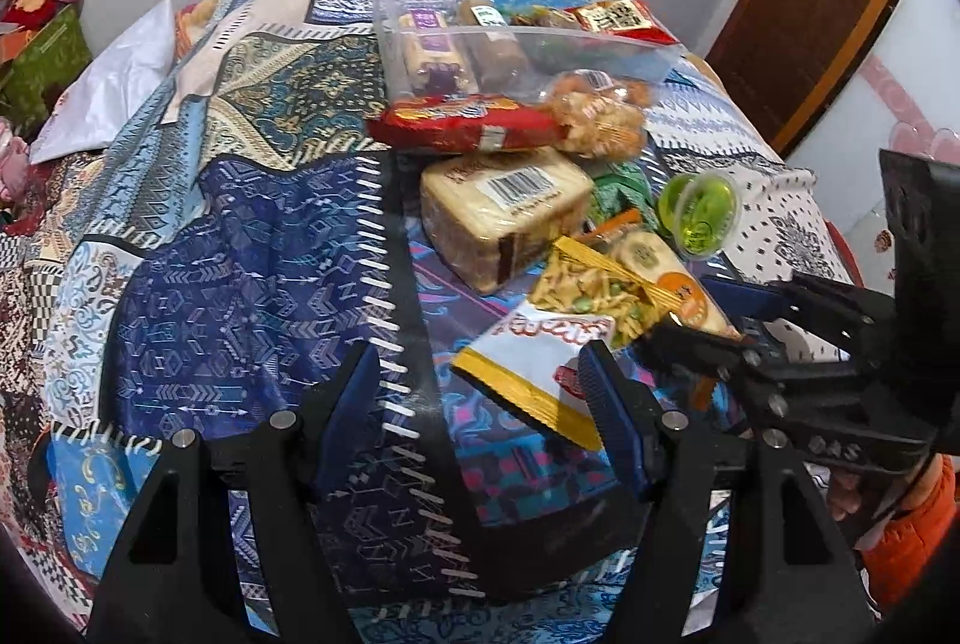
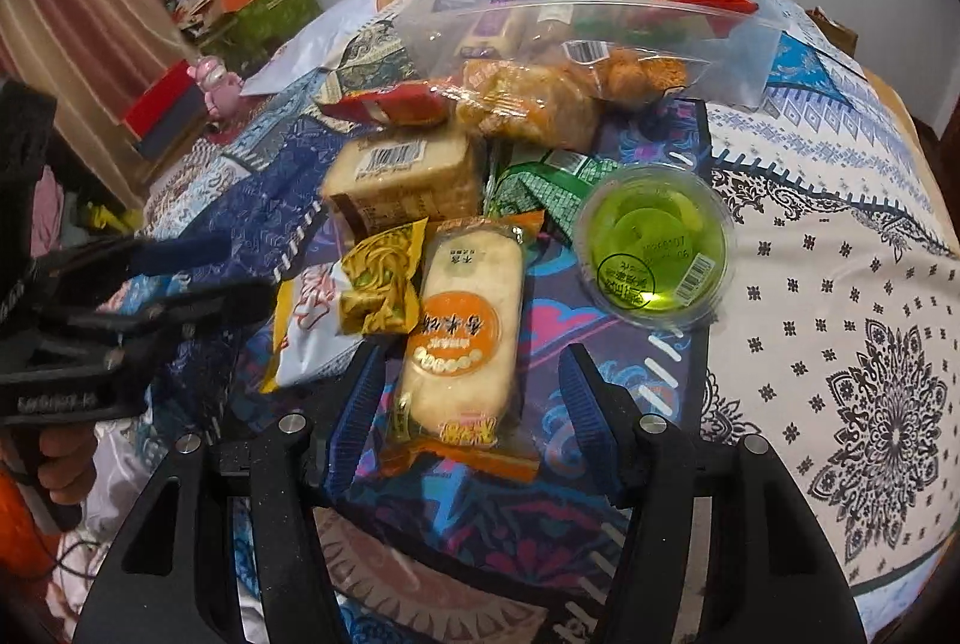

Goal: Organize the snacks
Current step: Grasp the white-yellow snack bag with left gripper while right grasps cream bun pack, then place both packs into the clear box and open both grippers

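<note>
Orange-labelled rice cake packet (image 2: 462, 326) sits right between the right gripper (image 2: 471, 392)'s spread blue pads (image 2: 585, 416), jaws wide and not yet touching it. Just ahead to its right stands a green jelly cup (image 2: 657, 248); ahead to its left, a yellow noodle snack packet (image 2: 381, 284) lies against a white and yellow packet (image 2: 303, 338). Farther ahead sits a wrapped bread loaf (image 2: 402, 182), then a clear zip bag (image 2: 600, 26) already holding several snacks. Over on the other side, the left gripper (image 1: 480, 392) is open too, nothing between its fingers, its right pad (image 1: 612, 410) just over the white and yellow packet's edge (image 1: 534, 362). Everything rests on a patterned blue cloth (image 1: 240, 284).
</note>
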